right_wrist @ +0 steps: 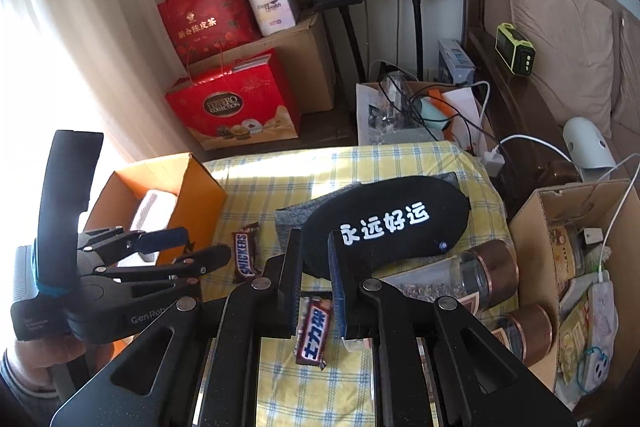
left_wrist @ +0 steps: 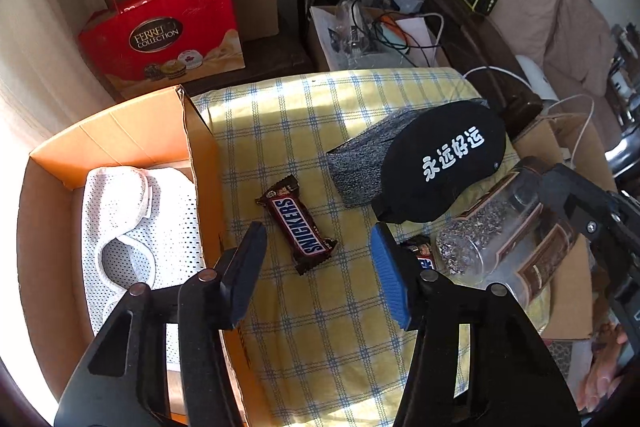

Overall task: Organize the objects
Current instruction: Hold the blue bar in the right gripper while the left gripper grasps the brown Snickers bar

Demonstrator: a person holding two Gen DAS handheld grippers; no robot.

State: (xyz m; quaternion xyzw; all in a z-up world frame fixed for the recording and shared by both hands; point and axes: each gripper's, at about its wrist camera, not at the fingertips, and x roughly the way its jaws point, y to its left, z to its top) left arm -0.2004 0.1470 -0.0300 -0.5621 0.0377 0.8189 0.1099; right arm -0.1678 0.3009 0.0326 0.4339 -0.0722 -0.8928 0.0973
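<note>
A Snickers bar point(left_wrist: 298, 225) lies on the yellow checked cloth point(left_wrist: 320, 327). My left gripper point(left_wrist: 318, 241) is open above it, one finger on each side of the bar. It also shows in the right wrist view point(right_wrist: 196, 243). A black eye mask with white characters point(left_wrist: 444, 163) rests on a grey one point(left_wrist: 360, 163). My right gripper point(right_wrist: 314, 247) is narrowly open, with nothing between the fingers. It hovers over a second Snickers bar point(right_wrist: 314, 331), its tips at the black mask's point(right_wrist: 384, 223) edge. A white mask point(left_wrist: 136, 227) lies in the orange box point(left_wrist: 52, 167).
Two glass jars with copper lids point(right_wrist: 488, 275) lie at the cloth's right edge. A cardboard box of oddments point(right_wrist: 532, 227) stands to the right. Red gift bags point(left_wrist: 160, 27), cardboard boxes, speaker stands and cables stand behind the table. A sofa is on the far right.
</note>
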